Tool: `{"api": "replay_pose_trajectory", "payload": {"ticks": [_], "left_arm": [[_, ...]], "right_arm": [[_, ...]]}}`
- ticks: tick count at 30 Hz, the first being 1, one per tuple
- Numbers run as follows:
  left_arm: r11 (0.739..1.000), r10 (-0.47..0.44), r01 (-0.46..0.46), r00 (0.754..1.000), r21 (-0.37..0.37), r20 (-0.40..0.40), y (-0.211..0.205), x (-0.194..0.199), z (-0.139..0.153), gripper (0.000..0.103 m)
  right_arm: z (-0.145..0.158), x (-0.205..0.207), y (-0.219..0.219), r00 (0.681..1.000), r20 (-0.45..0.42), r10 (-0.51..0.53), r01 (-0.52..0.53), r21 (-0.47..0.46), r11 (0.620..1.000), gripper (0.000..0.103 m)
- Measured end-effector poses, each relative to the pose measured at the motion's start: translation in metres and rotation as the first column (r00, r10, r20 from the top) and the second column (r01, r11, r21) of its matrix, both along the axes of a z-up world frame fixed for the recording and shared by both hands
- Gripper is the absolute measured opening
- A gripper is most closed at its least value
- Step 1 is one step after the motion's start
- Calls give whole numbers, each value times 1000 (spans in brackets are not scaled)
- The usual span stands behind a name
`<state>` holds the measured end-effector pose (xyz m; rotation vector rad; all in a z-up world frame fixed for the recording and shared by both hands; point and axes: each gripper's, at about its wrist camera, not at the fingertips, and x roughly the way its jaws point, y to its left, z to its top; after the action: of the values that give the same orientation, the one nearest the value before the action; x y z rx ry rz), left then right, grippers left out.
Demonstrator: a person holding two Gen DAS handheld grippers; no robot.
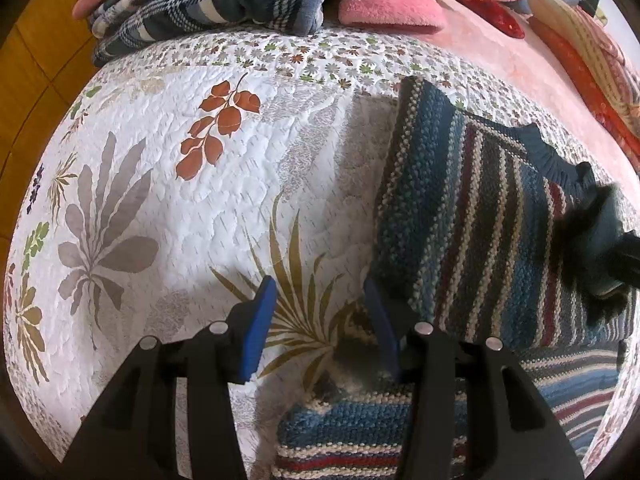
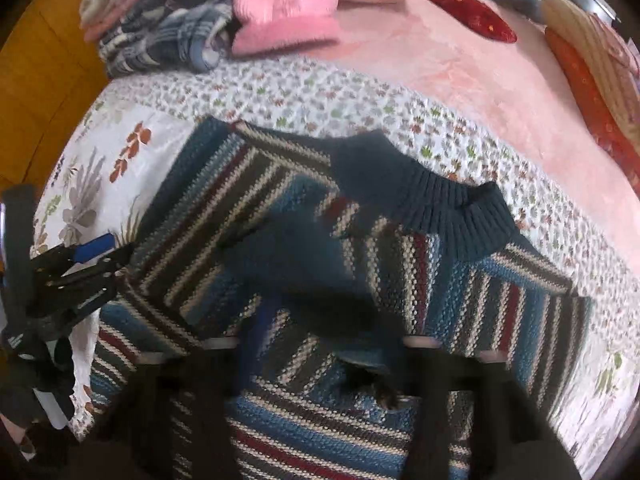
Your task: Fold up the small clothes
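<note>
Looking at a striped knit sweater [image 2: 460, 292] lying on the floral quilt [image 1: 180, 208] of a bed, collar [image 2: 452, 212] pointing toward the pink blanket [image 2: 460, 92] at the far side, one sleeve folded in diagonally across the sweater's body

Hovering just off the sweater's left edge: left gripper [image 1: 320, 320], blue pads [image 1: 260, 328] standing clearly apart, nothing between them, just the quilt's palm-leaf print showing through the gap. Sitting right at the bottom of that view, a bit of the sweater's hem, partly under the gripper's right finger

Floating directly over the sweater's middle: right gripper [image 2: 320, 344], heavily blurred, so can't tell if the fingers are spread or pinched on anything. Some dark fuzzy patch on the sweater near it, too smeared to make out

Piled beyond the sweater's collar end, at the far-left corner of the bed: a folded blue plaid blanket [image 1: 224, 0] and a pink fleecy item [image 1: 392, 12] just beside it. Lying further right of those, past the pink blanket: a red cushion [image 2: 476, 20]. Showing left of the quilt, well away from the sweater: yellow wood floor [image 1: 36, 60]
</note>
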<state>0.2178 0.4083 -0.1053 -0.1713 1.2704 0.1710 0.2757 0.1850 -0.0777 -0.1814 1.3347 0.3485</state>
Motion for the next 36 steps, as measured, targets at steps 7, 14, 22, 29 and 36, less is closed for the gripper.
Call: {"api": "replay_pose_trajectory", "payload": {"ticks": [7,14,22,29,36], "left_arm": [[1000,-1,1,1000,4,17,-3,0,5,47],[1000,-7,6,1000,21,20,-7,0,6,47],[1000,3,-3,1000,5,15,-3,2,4,47],[1000,15,-14,1000,-18,26,2,3,6,47],[1000,4,-4,1000,-11,24,-1,3,4,47]], "right_arm": [[22,-11,-46,991,26,-133,127,168,978,0],[27,-22,-130,944,12,-329,314,260,913,0],[34,-30,-76,997,53,-54,40,228,973,63],[8,-22,12,974,21,227,-227,24,974,78],[-30,-17,31,949,-83,303,-309,-83,947,37]]}}
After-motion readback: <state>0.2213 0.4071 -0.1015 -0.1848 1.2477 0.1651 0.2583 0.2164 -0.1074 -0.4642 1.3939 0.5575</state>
